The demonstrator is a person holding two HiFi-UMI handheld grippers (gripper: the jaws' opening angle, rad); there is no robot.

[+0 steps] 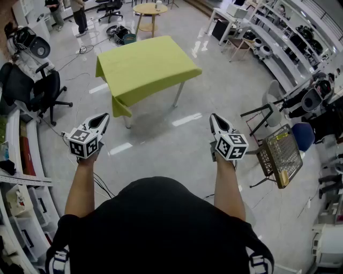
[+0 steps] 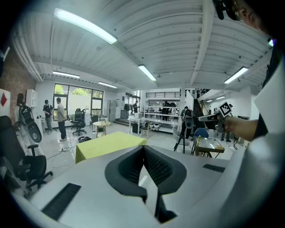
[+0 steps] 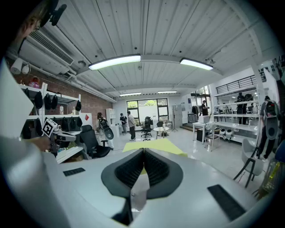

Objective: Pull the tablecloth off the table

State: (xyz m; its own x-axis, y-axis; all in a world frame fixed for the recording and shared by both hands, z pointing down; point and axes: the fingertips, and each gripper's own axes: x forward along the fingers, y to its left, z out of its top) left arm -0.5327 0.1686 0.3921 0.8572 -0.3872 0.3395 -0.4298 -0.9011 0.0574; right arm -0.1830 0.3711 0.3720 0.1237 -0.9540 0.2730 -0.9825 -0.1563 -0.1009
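Head view: cloth (image 1: pixel 144 67) covers the desk (image 1: pixel 178 93), well ahead of left tool (image 1: pixel 103 117) and right tool (image 1: pixel 214 117), with the left nearer. Left gripper view: jaws together, empty, cloth ahead-left. Right gripper view: jaws together, empty, cloth straight ahead.

Counts in the room
One tablecloth (image 1: pixel 144 67) is covering one table (image 1: pixel 178 95); one round table (image 1: pixel 150 9) and two people (image 1: pixel 79 16) (image 1: pixel 54 12) are standing far; two grippers, left gripper (image 1: pixel 103 115) and right gripper (image 1: pixel 213 116), are hovering near.

Both tongs, left (image 1: pixel 100 122) and right (image 1: pixel 216 123), closed, seemingly empty.
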